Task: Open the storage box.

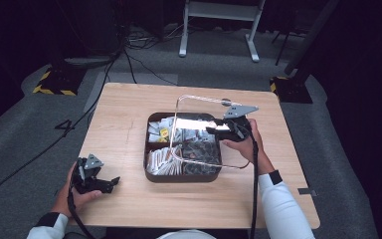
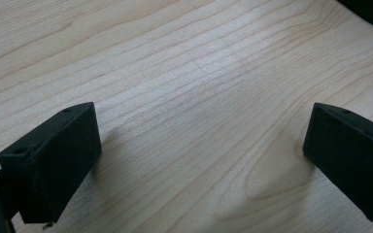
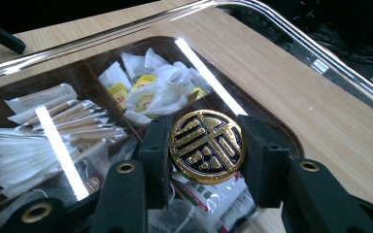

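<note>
The wooden worktop [image 1: 129,129] is carrying a dark, compartmented tray [image 1: 151,175] near its middle, and bare wood is lying open on every side of that tray, widest toward the worktop's left edge. Above the tray, a clear lid [image 1: 199,107] is being held tilted, its near edge low over the tray's front and its far edge raised well above the back wall. The tray's compartments are holding white sachets [image 3: 150,92], paper-wrapped sticks [image 3: 63,116] and other packets.

At the tray's right side, the right claw [image 3: 206,145] is gripping the lid by its round gold-and-black knob [image 3: 207,146]: the knob is sitting squarely between the two black jaws, which are pressing on its left and right rims, partly closed. The right hand [image 1: 246,144] is hovering beside the tray's right wall.

Well to the left of the tray, near the worktop's front edge, the left claw [image 2: 199,160] is resting low over bare wood, its jaws standing wide apart with nothing between them.
</note>
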Demonstrator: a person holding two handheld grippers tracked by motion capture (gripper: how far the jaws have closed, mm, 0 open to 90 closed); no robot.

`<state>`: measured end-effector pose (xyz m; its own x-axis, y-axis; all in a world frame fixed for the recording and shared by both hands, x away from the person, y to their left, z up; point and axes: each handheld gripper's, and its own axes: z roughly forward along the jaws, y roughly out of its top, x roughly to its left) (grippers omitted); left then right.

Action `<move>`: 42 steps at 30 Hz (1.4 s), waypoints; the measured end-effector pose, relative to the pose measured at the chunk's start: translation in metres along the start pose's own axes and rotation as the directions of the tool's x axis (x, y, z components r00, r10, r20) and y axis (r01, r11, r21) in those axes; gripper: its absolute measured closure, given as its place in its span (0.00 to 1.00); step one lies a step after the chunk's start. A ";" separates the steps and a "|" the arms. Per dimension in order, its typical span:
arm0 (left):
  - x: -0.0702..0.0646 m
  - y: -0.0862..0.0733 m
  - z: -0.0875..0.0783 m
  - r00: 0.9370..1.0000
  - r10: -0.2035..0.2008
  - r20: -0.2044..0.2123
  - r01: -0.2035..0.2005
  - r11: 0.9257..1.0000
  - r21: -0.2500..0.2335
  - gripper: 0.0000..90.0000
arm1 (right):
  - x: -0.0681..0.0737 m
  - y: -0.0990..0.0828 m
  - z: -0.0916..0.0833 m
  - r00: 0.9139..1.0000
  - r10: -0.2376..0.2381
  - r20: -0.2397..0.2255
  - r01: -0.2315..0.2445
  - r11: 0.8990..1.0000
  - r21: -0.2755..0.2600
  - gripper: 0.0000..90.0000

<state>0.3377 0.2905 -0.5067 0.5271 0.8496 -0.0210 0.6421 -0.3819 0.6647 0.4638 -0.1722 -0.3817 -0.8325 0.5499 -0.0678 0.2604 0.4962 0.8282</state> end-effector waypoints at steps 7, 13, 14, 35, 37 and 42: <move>0.000 0.000 0.000 1.000 0.000 -0.001 0.000 1.000 0.000 0.01 | -0.008 -0.008 -0.012 1.000 0.012 0.025 -0.012 1.000 0.007 0.65; 0.000 0.000 0.000 1.000 0.000 0.000 0.000 1.000 0.000 0.01 | -0.016 -0.016 -0.021 0.999 0.024 0.038 -0.024 1.000 0.009 0.65; 0.000 0.000 0.000 1.000 0.000 0.000 0.000 1.000 0.000 0.00 | -0.017 -0.017 -0.022 0.999 0.026 0.039 -0.027 1.000 0.010 0.65; 0.000 0.000 0.000 1.000 0.000 0.000 0.000 1.000 0.000 0.01 | -0.034 -0.039 -0.044 0.995 0.056 0.076 -0.058 0.998 0.020 0.65; 0.000 0.000 0.000 1.000 0.000 0.000 0.000 1.000 0.000 0.01 | -0.036 -0.041 -0.047 0.995 0.059 0.078 -0.061 0.998 0.020 0.65; 0.000 0.000 0.000 1.000 0.000 0.000 0.000 1.000 0.000 0.01 | -0.039 -0.046 -0.053 0.994 0.068 0.085 -0.070 0.997 0.016 0.65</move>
<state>0.3377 0.2905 -0.5067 0.5271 0.8496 -0.0211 0.6421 -0.3818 0.6648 0.4586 -0.2523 -0.3877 -0.7683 0.6374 -0.0580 0.3255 0.4671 0.8221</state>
